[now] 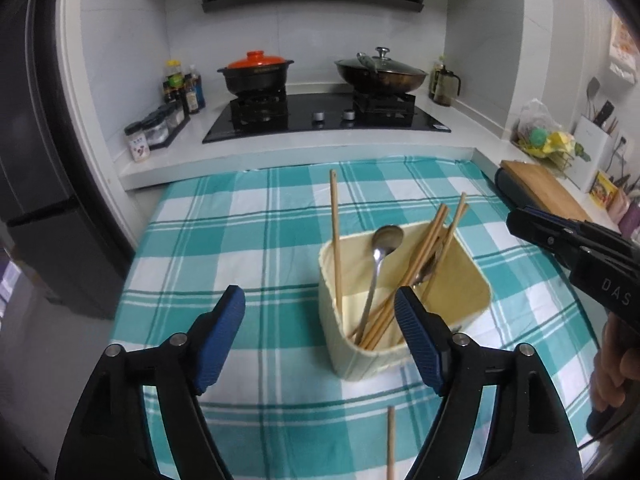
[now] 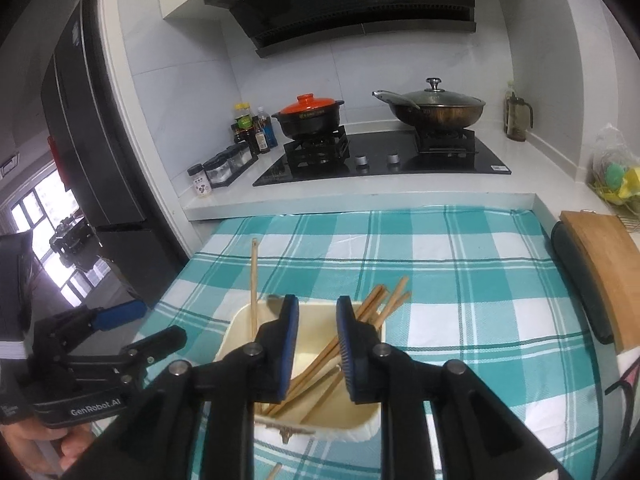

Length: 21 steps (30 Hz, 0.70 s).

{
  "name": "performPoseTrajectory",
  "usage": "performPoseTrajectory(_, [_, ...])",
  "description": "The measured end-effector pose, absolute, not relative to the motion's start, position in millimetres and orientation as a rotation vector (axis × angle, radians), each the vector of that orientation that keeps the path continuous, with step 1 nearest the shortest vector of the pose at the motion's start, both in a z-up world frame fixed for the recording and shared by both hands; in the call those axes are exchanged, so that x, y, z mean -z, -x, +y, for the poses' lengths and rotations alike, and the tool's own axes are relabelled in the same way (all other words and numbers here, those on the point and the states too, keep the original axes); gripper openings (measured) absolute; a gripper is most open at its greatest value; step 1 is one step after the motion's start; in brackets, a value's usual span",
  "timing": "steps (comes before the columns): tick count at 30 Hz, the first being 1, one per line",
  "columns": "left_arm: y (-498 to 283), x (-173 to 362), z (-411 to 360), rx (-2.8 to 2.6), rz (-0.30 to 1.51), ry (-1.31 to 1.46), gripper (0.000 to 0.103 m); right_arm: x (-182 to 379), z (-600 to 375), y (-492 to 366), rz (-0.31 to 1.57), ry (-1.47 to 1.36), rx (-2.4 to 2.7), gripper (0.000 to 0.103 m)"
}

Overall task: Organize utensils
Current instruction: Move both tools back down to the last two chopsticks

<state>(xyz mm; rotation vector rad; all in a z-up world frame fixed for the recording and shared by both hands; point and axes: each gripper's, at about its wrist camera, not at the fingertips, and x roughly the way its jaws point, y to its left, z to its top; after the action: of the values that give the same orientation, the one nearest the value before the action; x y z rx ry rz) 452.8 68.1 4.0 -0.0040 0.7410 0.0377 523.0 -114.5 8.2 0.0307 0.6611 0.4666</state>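
Observation:
A cream fabric basket [image 1: 464,280] stands on the teal checked tablecloth [image 1: 240,240]. It holds several wooden chopsticks [image 1: 424,248] and a metal spoon [image 1: 380,256]. One loose chopstick [image 1: 391,440] lies on the cloth near the front edge. My left gripper [image 1: 320,304] is open and empty, just left of and in front of the basket. My right gripper [image 2: 317,312] is open and empty, hovering over the basket [image 2: 240,328] and its chopsticks [image 2: 384,304]. The right gripper shows at the right edge of the left wrist view [image 1: 516,220]; the left gripper shows at the left of the right wrist view [image 2: 152,324].
A gas hob [image 1: 328,116] behind the table carries a black pot with an orange lid [image 1: 256,72] and a lidded wok [image 1: 380,72]. Sauce bottles [image 1: 184,84] and spice jars [image 1: 160,128] stand left of it. A wooden cutting board [image 2: 600,268] lies at the right.

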Motion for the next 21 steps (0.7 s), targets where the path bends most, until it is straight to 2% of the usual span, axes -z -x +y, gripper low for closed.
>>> performPoseTrajectory(12, [-353,-3,51,-0.064,0.682,-0.026,0.081,34,-131,-396,0.696,0.131,-0.440,0.020])
performPoseTrajectory(14, [-336,3,54,-0.064,0.676,-0.015,0.084,40,-136,-383,0.704,0.121,-0.434,0.020])
performPoseTrajectory(16, [-314,16,60,-0.081,0.677,-0.017,0.088,51,-144,-368,0.712,0.100,-0.421,0.021])
performPoseTrajectory(21, [-255,76,83,-0.137,0.769,0.037,0.088,111,-166,-326,0.787,0.070,-0.370,0.021])
